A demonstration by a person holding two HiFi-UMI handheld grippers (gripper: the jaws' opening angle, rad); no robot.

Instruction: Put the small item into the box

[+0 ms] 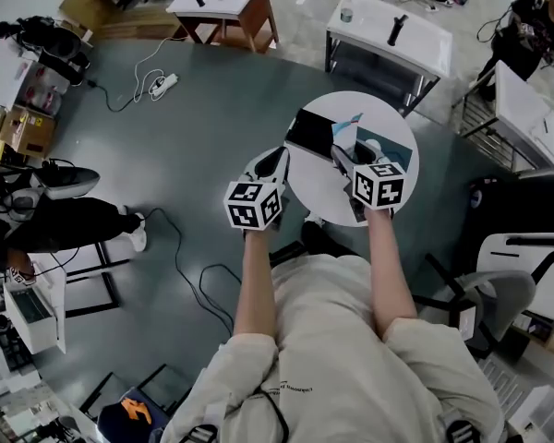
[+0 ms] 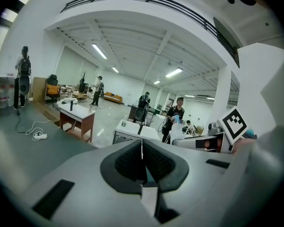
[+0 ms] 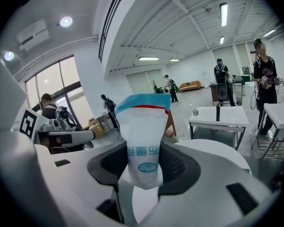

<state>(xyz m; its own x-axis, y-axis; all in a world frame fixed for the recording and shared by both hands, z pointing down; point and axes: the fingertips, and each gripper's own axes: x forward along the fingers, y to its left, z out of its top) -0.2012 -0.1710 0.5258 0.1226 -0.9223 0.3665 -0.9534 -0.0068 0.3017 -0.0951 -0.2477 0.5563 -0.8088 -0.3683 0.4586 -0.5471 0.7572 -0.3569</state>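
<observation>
right tool (image 3: 143, 167) was clamped on the white pouch (image 3: 144, 126). Pads pinched its lower half, and the blue-topped end stood up clear of the jaws. Low grip probably left the free end to lead into the box. Pouch looked lifted off the desk, hanging over its right side near the centre of the head view.

left tool (image 2: 142, 148) was fully closed, pads touching, nothing between them. It sat at the left edge of the round white desk (image 1: 319, 192), doing no work. My read: parked out of the way, spare to steady the box if needed.

dark box (image 1: 309, 134) lay on the upper-left part of the desk, near the right tool's tip. Couldn't tell from the head view whether it was open or which way its mouth faced.

Judgement: pick done, placing not yet. Next move would need the pouch lined up over the box before release. Soft pouch could fold or catch on the rim.
</observation>
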